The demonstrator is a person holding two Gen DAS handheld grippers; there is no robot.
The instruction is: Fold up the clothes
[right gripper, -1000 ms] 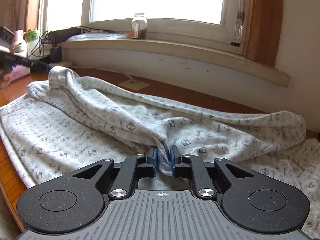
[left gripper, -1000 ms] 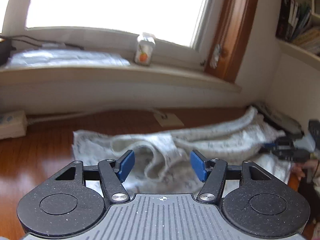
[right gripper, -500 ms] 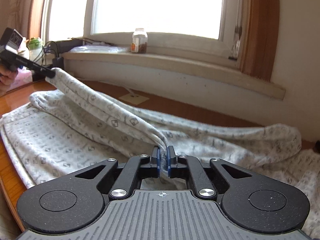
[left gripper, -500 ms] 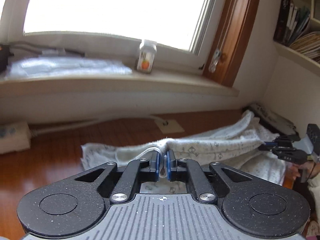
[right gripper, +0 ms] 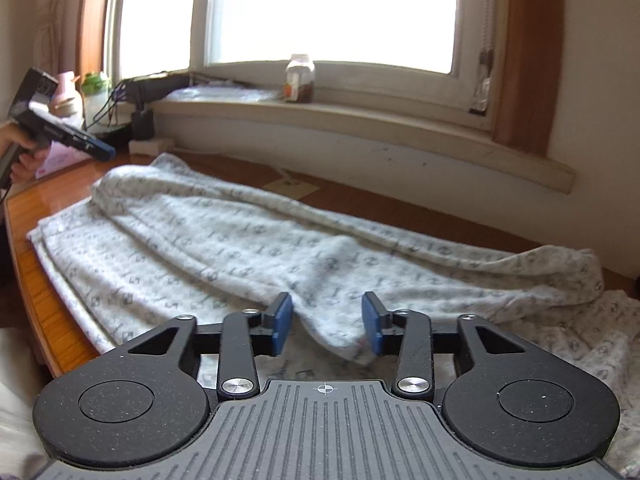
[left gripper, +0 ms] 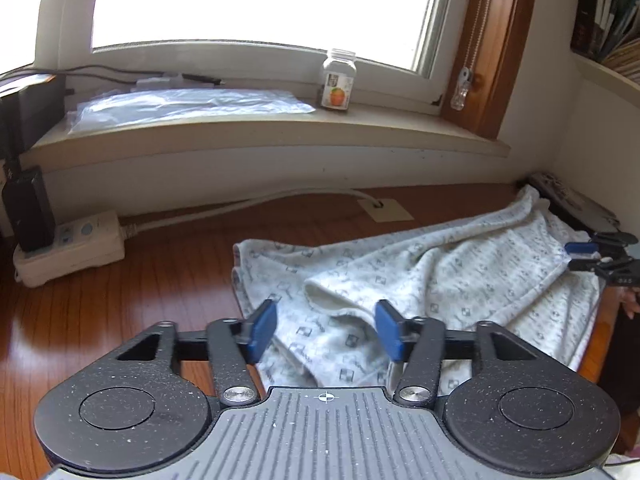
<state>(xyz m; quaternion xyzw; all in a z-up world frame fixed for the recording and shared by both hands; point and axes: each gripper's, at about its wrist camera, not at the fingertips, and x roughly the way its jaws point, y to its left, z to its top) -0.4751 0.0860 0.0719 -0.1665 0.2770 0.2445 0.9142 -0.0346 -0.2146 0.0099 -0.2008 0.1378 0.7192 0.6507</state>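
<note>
A white garment with a small grey print (left gripper: 460, 276) lies spread on the wooden table (left gripper: 120, 292), one long fold laid over the rest. My left gripper (left gripper: 326, 330) hovers over its left end. Its jaws are opening, and a rumpled edge lies loose below the blue pads (left gripper: 262, 332). In the right wrist view the garment (right gripper: 240, 240) stretches away, and my right gripper (right gripper: 327, 322) is opening too. A drooping fold sits between its pads, no longer pinched. Each gripper shows in the other's view: the right gripper (left gripper: 592, 256) and the hand-held left gripper (right gripper: 100, 152).
A power strip (left gripper: 68, 248) and a black adapter (left gripper: 28, 208) sit at the back left by the wall. The window sill holds a bottle (left gripper: 338, 80) and a plastic bag (left gripper: 188, 104). A bookshelf (left gripper: 608, 8) is on the right. The table's near edge (right gripper: 36, 292) runs on the left.
Half a second ago both grippers were shut on the raised fold of the garment. Both have since opened, and the fold has dropped flat onto the garment.
</note>
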